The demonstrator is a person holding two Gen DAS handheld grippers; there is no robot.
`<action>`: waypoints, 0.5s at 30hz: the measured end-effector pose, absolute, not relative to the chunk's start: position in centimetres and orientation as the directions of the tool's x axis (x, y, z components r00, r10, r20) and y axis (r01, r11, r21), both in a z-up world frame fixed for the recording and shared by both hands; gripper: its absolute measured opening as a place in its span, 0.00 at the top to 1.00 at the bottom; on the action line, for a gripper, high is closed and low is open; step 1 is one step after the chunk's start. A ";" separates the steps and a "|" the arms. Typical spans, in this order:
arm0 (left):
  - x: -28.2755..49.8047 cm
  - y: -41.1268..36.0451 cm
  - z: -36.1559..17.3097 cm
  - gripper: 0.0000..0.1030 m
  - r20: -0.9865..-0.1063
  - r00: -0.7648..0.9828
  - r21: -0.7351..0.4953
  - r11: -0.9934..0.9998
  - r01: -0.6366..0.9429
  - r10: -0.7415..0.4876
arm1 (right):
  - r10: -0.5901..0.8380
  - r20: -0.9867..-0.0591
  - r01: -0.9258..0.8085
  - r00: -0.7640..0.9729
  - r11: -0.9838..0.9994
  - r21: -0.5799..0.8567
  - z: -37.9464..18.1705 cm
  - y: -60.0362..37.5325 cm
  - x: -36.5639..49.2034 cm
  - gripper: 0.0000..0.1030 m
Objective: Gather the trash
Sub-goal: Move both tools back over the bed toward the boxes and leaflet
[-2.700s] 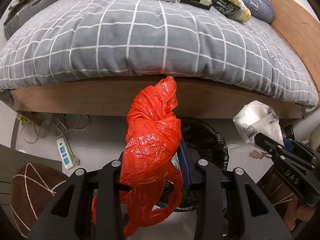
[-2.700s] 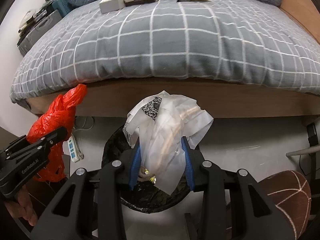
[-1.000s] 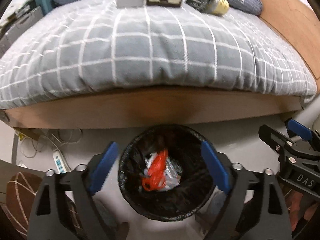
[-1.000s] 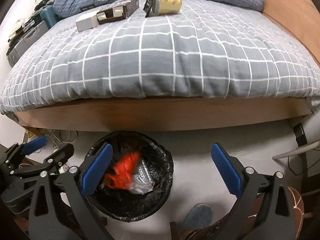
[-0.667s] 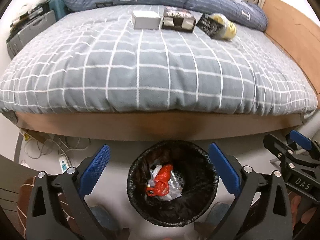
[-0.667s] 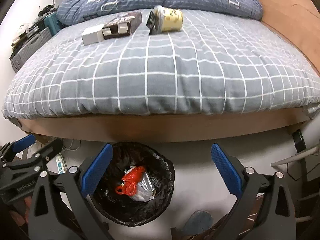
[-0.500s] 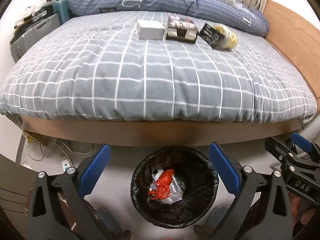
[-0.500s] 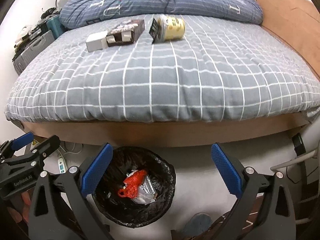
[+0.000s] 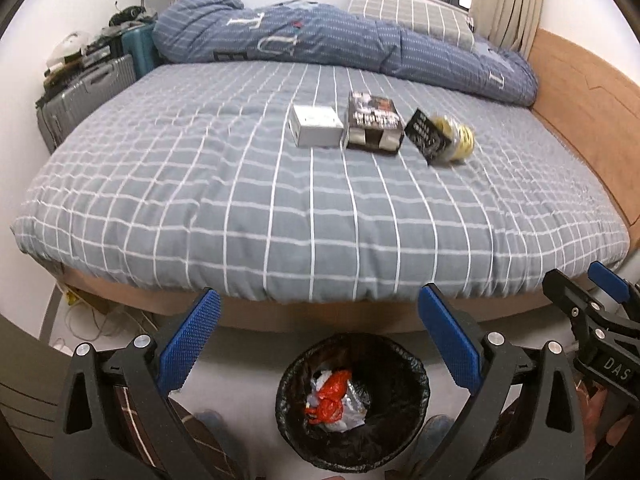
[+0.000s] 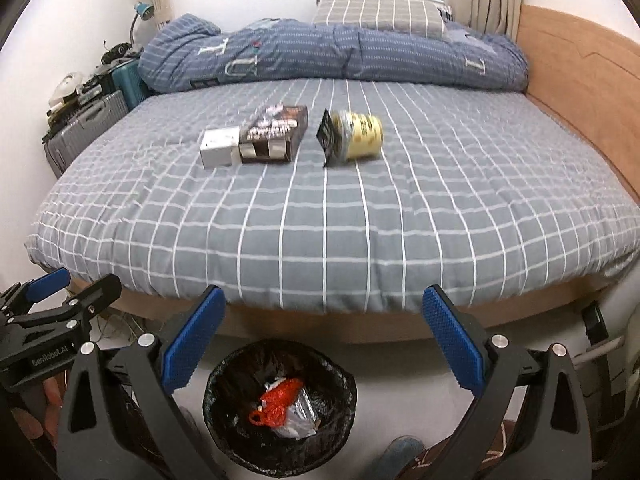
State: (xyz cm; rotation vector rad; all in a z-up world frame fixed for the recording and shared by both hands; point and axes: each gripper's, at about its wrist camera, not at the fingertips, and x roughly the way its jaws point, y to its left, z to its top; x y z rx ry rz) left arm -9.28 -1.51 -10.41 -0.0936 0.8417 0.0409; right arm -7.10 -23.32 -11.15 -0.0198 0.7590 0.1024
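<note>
On the pale floor by the bed's near edge, a round black-lined bin (image 9: 353, 404) holds a crumpled red plastic bag (image 9: 329, 397) and a clear wrapper (image 10: 301, 411). The left gripper (image 9: 318, 340) and right gripper (image 10: 322, 340) are both wide open, holding nothing.

bin (image 9: 420, 392) on floor, before bed's (image 9: 320, 208) near edge | bags (image 9: 334, 402) crumpled inside bin | on bed, in a row left to right: small box (image 9: 316, 126), carton (image 9: 373, 122) touching it, packet (image 9: 426, 136) leaning on tipped can (image 9: 460, 142) | rolled duvet (image 9: 320, 46) behind, pillow (image 9: 408, 14) beyond | suitcases (image 9: 86, 96) left of bed
</note>
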 end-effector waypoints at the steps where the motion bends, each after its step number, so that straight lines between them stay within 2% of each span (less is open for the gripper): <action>1: -8.9 -1.4 -9.9 0.06 -0.742 0.670 -0.068 0.995 -0.076 0.000 | 0.086 -0.684 -0.100 0.724 0.995 0.019 -10.8 -23.4 -6.8 0.08; 15: -2.4 -0.3 -7.9 0.06 -0.737 0.675 -0.053 0.993 -0.102 0.030 | 0.084 -0.690 -0.106 0.719 0.994 0.011 -9.6 -23.9 -0.2 0.08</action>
